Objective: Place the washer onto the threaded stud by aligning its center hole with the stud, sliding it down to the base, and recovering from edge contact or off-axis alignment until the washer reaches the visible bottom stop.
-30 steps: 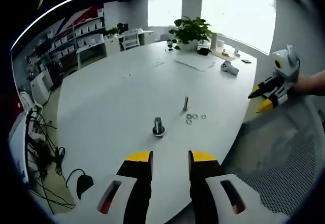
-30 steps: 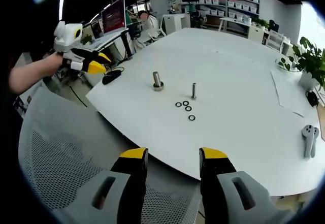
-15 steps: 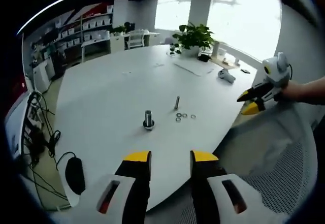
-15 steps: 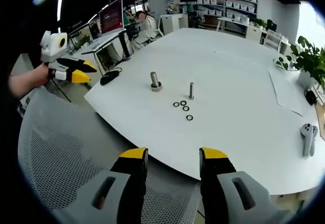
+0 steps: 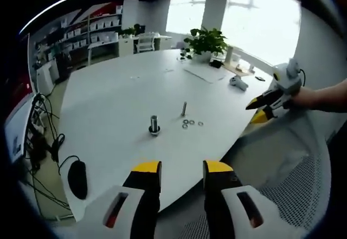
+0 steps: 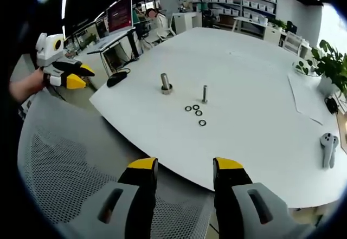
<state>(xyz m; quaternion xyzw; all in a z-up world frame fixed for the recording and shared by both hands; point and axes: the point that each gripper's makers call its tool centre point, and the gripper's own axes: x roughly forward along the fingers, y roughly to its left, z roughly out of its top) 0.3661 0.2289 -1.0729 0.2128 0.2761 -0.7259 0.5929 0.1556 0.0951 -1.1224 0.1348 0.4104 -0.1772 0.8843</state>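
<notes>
Left tool: jaws parted with a clear gap, nothing between them; held off the near edge of the worktop. In the right gripper view it shows at far left, carried in a hand, yellow tips pointing toward the worktop.
Right tool: jaws apart, nothing held; poised above the back of a mesh chair, short of the worktop edge. In the left gripper view it shows at right, held by a hand with a bare forearm behind.
Worktop: large, white, rounded edge; also.
Washers: four small dark rings lying flat on the worktop in a loose cluster, just beside the thin stud; three close together, one a little nearer the edge. In the left gripper view only about three can be told apart. None is on a stud.
Thin threaded stud: upright, bare; also.
Thick bolt: upright on a wider base, near the thin stud but apart from it; also.
Mesh chair: grey, backrest between the right tool and the worktop; also.
Potted plant: far side of the worktop; also.
Handheld controller: white, lying on the worktop at right.
Computer mouse: dark, on the near left corner of the worktop; also.
Shelving: background, stocked with small boxes.
</notes>
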